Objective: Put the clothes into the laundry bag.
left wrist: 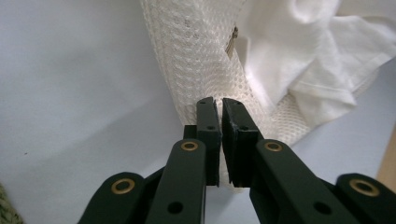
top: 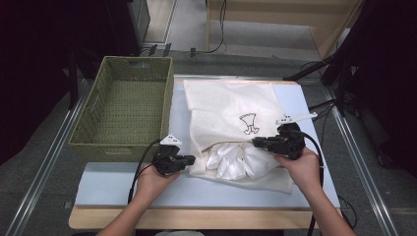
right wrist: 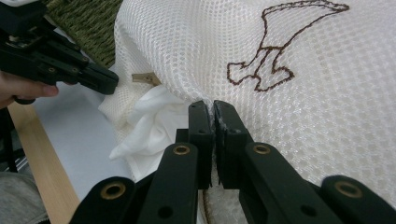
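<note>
On the pale blue worktop [top: 113,184], beside a green woven basket [top: 123,105], lay a white mesh laundry bag [top: 231,110] holding white cloth [top: 236,160]. The left claw [left wrist: 219,106] and the right claw [right wrist: 213,109] each clamped its mesh edge.

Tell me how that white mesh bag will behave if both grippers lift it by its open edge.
The mesh bag will probably sag and drape: its netting already folds softly where the left gripper and right gripper pinch its edge. It looks light. The loose white cloth bulging from the mouth could slip out if the opening tips downward.
</note>
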A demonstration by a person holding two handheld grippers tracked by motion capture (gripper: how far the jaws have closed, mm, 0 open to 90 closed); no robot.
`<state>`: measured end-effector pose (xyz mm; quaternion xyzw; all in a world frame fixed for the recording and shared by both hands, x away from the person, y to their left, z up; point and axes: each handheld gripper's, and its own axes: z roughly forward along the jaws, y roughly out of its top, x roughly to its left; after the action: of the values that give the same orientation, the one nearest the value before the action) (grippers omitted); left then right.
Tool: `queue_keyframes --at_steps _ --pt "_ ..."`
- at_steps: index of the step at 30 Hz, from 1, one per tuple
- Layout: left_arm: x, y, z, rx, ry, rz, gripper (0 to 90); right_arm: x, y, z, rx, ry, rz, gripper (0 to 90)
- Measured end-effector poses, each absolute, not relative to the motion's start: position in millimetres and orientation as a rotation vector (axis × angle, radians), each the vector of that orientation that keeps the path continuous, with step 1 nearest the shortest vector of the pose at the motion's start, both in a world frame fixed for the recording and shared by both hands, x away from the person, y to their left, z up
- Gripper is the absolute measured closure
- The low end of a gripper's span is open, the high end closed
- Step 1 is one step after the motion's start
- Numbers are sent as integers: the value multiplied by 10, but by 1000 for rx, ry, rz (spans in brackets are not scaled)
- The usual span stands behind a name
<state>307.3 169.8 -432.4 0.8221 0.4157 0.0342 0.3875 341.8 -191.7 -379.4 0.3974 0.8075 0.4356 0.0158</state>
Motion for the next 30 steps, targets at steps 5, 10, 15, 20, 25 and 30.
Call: queue_keyframes --at_steps 5,10,15,20,25,30 --pt "2978 1632 -4217 2072 1019 101 771 3416 -1907 -3793 1234 2512 1356 876" --pt "2992 1496 -4316 2093 1014 81 650 3416 -1907 -3794 1233 2513 1355 875" --pt "3033 1418 -4521 2117 1041 68 591 3418 -1906 -3796 1232 2513 1355 875" --pt "3048 1380 -4630 2139 1025 120 597 3418 -1898 -3797 1232 2513 1351 875" --pt "3011 1353 -4656 2174 979 208 717 3419 -1883 -3800 1238 2515 1353 876" --pt "3042 1397 -4620 2151 1023 141 859 3413 -1859 -3800 1224 2520 1355 876"
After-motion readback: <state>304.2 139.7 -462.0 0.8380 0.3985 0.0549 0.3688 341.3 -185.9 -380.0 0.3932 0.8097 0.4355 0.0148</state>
